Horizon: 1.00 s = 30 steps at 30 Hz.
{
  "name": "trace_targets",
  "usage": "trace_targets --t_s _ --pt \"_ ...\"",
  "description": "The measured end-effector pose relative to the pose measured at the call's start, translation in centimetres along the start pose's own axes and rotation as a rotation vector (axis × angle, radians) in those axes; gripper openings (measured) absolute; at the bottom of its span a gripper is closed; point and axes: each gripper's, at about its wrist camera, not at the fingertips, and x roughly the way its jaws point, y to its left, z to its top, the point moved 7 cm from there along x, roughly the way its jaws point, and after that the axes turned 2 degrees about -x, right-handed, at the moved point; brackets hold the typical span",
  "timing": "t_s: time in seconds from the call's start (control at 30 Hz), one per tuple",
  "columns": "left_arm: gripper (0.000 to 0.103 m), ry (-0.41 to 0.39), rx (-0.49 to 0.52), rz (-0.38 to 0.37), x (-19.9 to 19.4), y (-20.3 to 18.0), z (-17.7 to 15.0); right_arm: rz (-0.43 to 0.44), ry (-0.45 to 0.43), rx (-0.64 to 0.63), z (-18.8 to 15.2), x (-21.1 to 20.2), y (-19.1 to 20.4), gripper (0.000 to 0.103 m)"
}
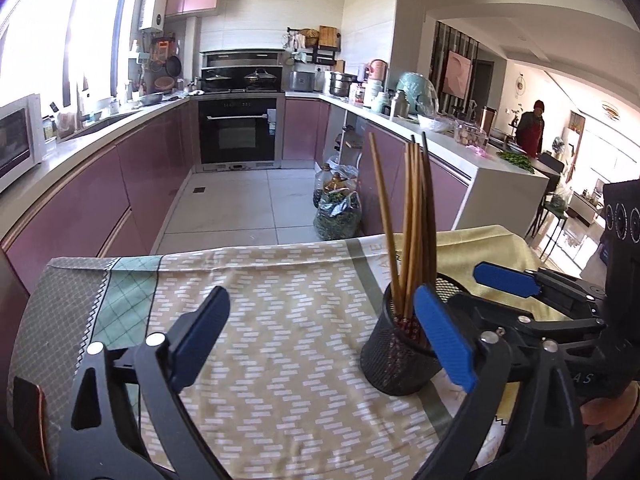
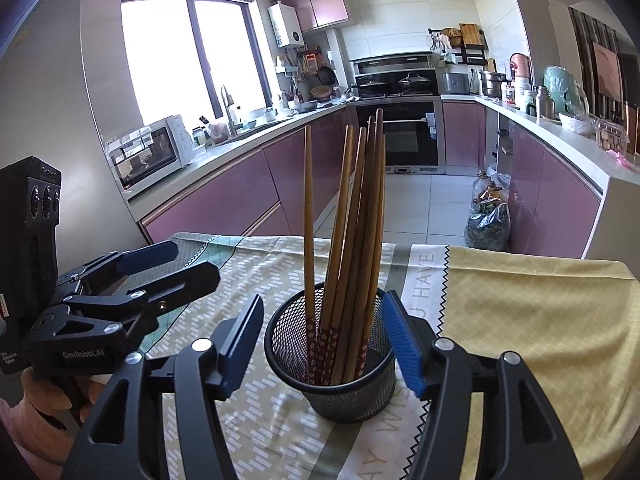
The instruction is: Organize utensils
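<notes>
Chopsticks (image 2: pixel 344 248) upright in mesh cup (image 2: pixel 332 372) between spread right hand-held gripper (image 2: pixel 326 344); "GenRobot.AI" on spread left hand-held gripper (image 2: pixel 176 264).

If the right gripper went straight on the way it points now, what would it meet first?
The mesh cup holding the chopsticks. It already sits between the right gripper's open fingers, so moving forward would probably bring its near wall against the gripper's body; the exact gap is hard to judge from this view.

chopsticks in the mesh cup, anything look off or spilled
Nothing stands out. The chopsticks all stand inside the black mesh cup, fanned and leaning a little, patterned ends down. The cup sits upright on the tablecloth; none lie loose on the visible cloth. The right gripper is open around the cup.
</notes>
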Motion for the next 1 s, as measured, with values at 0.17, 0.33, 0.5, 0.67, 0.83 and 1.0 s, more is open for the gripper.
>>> trace_targets --t_s 0.17,0.33,0.5,0.67,0.83,1.0 --pt "0.097 -0.036 -0.033 0.059 -1.6 2.6 -1.6 -0.029 -0.028 -0.013 -1.2 -0.5 0.7 0.087" --pt "0.097 -0.065 -0.049 0.103 -2.9 4.0 -2.9 -0.072 -0.071 -0.038 -2.1 -1.5 1.2 0.097" --pt "0.097 -0.083 -0.042 0.128 -3.9 4.2 -3.8 -0.090 -0.108 -0.066 -2.7 -2.3 2.1 0.097" --pt "0.097 -0.091 -0.033 0.141 -4.7 3.8 -4.1 -0.085 -0.117 -0.088 -3.3 -2.8 3.0 0.096" --pt "0.097 -0.100 -0.021 0.151 -5.5 3.6 -4.4 -0.086 -0.121 -0.080 -4.0 -3.2 3.8 0.096" --pt "0.097 -0.110 -0.010 0.158 -6.1 3.2 -5.0 -0.101 -0.112 -0.064 -4.5 -3.1 3.8 0.096"
